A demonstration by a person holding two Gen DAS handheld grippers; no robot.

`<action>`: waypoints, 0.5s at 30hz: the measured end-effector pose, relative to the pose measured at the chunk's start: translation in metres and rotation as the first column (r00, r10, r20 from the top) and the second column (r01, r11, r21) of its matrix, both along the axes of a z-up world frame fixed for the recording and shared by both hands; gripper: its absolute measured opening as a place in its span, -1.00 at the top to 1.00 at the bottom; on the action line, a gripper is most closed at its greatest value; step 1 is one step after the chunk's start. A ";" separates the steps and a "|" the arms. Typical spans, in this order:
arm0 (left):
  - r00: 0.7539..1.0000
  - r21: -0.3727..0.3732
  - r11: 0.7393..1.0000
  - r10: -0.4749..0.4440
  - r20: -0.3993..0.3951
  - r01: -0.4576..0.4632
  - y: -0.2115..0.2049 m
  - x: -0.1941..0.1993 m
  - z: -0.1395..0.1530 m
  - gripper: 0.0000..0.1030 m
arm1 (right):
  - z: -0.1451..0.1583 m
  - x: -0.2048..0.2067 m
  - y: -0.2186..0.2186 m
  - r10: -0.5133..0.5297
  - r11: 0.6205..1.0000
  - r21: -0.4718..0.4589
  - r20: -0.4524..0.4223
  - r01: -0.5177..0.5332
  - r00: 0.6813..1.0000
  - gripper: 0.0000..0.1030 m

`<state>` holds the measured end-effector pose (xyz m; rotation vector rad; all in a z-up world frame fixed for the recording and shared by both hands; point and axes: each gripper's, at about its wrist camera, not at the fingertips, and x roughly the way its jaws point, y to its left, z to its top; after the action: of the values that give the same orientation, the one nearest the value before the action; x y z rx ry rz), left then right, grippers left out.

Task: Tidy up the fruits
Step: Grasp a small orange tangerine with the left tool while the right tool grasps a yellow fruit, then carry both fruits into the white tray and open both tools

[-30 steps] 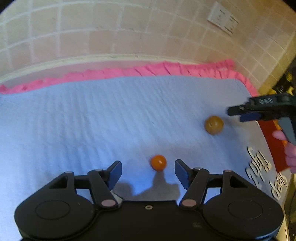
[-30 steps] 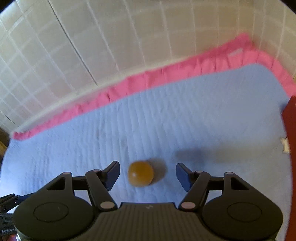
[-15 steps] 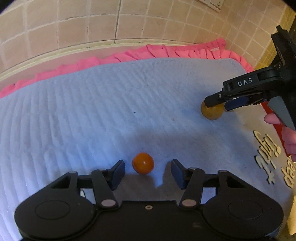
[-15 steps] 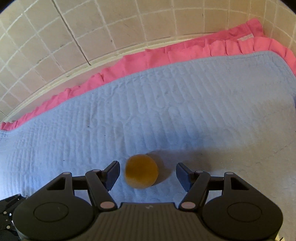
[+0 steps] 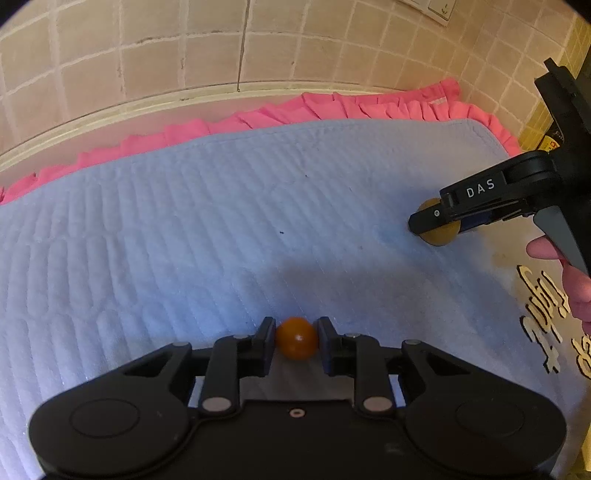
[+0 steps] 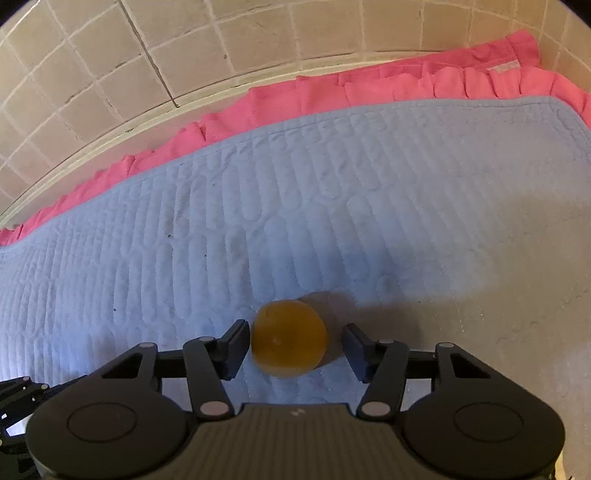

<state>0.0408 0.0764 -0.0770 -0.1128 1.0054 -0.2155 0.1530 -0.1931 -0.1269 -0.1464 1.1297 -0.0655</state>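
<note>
A small bright orange fruit (image 5: 296, 339) sits on the blue quilted cloth (image 5: 221, 229). My left gripper (image 5: 296, 341) is shut on it, both fingers touching its sides. A larger dull orange fruit (image 6: 289, 338) lies on the cloth between the fingers of my right gripper (image 6: 295, 338), which is open: the left finger is almost touching it and the right finger stands apart. The same fruit (image 5: 439, 234) shows in the left wrist view, partly hidden behind the right gripper (image 5: 436, 218).
The blue cloth has a pink ruffled edge (image 5: 295, 110) along a tiled wall (image 5: 184, 55). A wall socket (image 5: 436, 7) is at the top right. Cloth with dark lettering (image 5: 539, 314) lies at the right, by a hand (image 5: 576, 288).
My left gripper moved forward and closed on the small orange fruit. My right gripper came down around the larger fruit and its fingers narrowed a little.
</note>
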 end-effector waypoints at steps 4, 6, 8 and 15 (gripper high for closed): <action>1.000 0.021 1.000 -0.008 -0.001 0.008 -0.005 -0.003 0.000 0.27 | 0.001 -0.002 0.001 0.017 1.000 0.009 0.003 -0.017 1.000 0.15; 1.000 0.014 1.000 -0.007 0.000 0.007 -0.006 -0.004 0.000 0.05 | 0.003 -0.004 0.001 0.020 1.000 0.008 0.004 -0.021 1.000 0.16; 1.000 0.023 1.000 0.014 0.011 -0.014 -0.008 -0.004 -0.003 0.22 | 0.005 -0.006 -0.001 0.020 1.000 0.018 0.007 -0.020 1.000 0.18; 0.998 0.089 0.996 0.012 0.057 -0.017 -0.019 -0.008 0.014 0.50 | 0.030 -0.025 -0.011 0.008 0.998 0.066 0.048 -0.011 0.999 0.19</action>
<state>0.0324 0.0571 -0.0634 -0.0318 0.9561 -0.1596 0.1282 -0.2044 -0.0969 -0.0907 1.0824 -0.0231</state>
